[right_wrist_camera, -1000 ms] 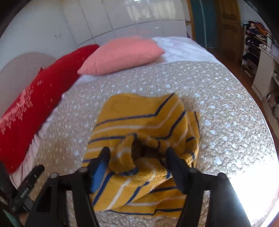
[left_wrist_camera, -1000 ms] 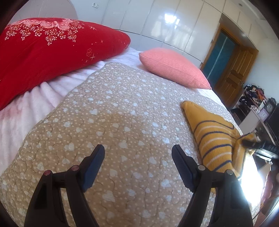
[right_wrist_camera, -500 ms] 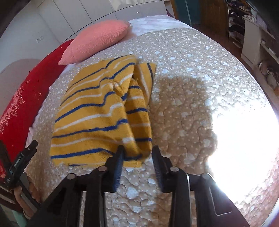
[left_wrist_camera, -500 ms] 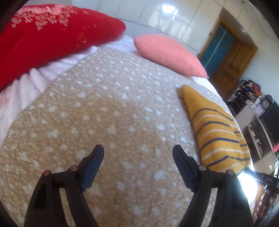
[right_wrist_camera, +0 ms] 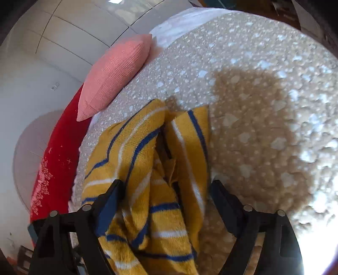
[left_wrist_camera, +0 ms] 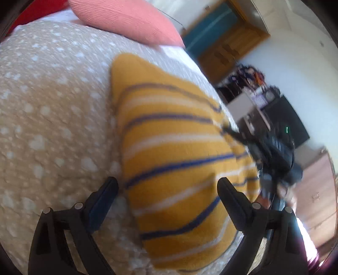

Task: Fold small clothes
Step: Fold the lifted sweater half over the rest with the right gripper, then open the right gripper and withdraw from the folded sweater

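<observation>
A small yellow sweater with blue and white stripes (left_wrist_camera: 173, 160) lies on the beige quilt with white hearts (left_wrist_camera: 48, 118). My left gripper (left_wrist_camera: 166, 190) is open, its fingers either side of the sweater's near edge, just above it. In the left wrist view the right gripper (left_wrist_camera: 262, 146) shows at the sweater's far side. In the right wrist view the sweater (right_wrist_camera: 156, 190) is bunched in folds between the open fingers of my right gripper (right_wrist_camera: 166, 192), which does not clamp it.
A pink pillow (left_wrist_camera: 126, 19) and a red pillow (right_wrist_camera: 52, 169) lie at the head of the bed. The bed edge, a wooden door (left_wrist_camera: 230, 48) and cluttered shelves (left_wrist_camera: 255, 84) are to the right.
My left gripper has swung right and down over the sweater. My right gripper, narrowly closed half a second ago, has opened wide and come close over the sweater's folded edge.
</observation>
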Motion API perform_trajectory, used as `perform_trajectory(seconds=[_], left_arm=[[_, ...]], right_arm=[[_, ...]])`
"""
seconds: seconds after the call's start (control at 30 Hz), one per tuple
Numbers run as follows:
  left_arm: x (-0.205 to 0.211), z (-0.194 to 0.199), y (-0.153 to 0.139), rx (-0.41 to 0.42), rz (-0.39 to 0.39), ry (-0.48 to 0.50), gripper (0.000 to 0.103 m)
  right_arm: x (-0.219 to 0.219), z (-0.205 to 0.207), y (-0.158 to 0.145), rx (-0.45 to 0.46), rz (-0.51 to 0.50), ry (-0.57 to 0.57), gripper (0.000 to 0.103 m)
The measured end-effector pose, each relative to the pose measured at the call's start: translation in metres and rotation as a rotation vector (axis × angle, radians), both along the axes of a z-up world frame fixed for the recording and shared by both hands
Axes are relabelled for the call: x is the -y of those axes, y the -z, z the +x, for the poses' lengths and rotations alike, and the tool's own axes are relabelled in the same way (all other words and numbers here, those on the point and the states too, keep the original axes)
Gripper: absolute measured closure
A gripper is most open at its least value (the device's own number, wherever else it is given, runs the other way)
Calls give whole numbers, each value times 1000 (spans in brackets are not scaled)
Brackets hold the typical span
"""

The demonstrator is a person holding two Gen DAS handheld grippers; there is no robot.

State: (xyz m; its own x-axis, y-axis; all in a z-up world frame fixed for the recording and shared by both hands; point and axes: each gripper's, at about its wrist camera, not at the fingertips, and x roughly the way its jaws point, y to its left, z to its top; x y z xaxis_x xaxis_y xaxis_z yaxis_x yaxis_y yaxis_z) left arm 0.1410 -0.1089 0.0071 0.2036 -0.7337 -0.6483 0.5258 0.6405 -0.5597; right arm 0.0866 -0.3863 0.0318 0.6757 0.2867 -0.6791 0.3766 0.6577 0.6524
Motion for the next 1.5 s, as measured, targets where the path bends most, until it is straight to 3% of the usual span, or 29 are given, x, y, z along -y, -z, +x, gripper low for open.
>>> perform_trajectory(seconds=[0.07, 0.13, 0.17, 0.3, 0.4, 0.47, 0.57, 0.7, 0.8, 0.9, 0.97, 1.03, 1.07, 1.13, 1.2, 1.33, 1.5], left_arm=[[6, -8, -8, 53, 34, 23, 44], [0, -10, -20, 74, 25, -1, 59], [-2, -8, -24, 74, 15, -9, 63], [-25, -11, -52, 100, -32, -46, 64], [-25, -14, -56, 131, 26, -72, 54], [-15, -17, -42, 170, 152, -104, 44], [-18, -26, -28, 209, 254, -111, 44], [-39, -50, -54, 309, 212, -136, 40], [-61, -74, -81, 382, 175, -222, 28], [-96, -116, -103, 465, 159, -312, 17], [-113, -138, -111, 517, 178, -367, 9], [-136, -167, -124, 593, 206, -447, 4], [-145, -178, -130, 626, 209, -476, 0], [-163, -202, -144, 716, 231, -545, 0], [-174, -218, -157, 786, 265, -589, 0], [-173, -230, -171, 797, 287, -590, 0], [-145, -239, -167, 740, 286, -570, 0]], right_arm=[[-8, 4, -6, 9, 0, -13, 60], [-17, 3, -23, 42, -25, -23, 67], [-21, 0, -36, 83, -21, -34, 69], [-34, -12, -67, 196, -28, -60, 70], [-33, -13, -55, 99, -118, -38, 60], [-30, -17, -41, -1, -214, 34, 60], [-24, -42, -47, 28, -176, 108, 60], [-48, -71, -106, 158, -264, 50, 60], [-76, -77, -127, 232, -230, -48, 59], [-101, -66, -107, 211, -160, -143, 41], [-103, -59, -76, 125, -177, -131, 41], [-93, -62, -44, 43, -209, -46, 44], [-85, -71, -34, 37, -195, 7, 51], [-69, -91, -21, -32, -175, 127, 40], [-63, -115, -20, -6, -120, 172, 36], [-85, -158, -53, 83, -180, 139, 36], [-146, -202, -89, 157, -398, 35, 24]])
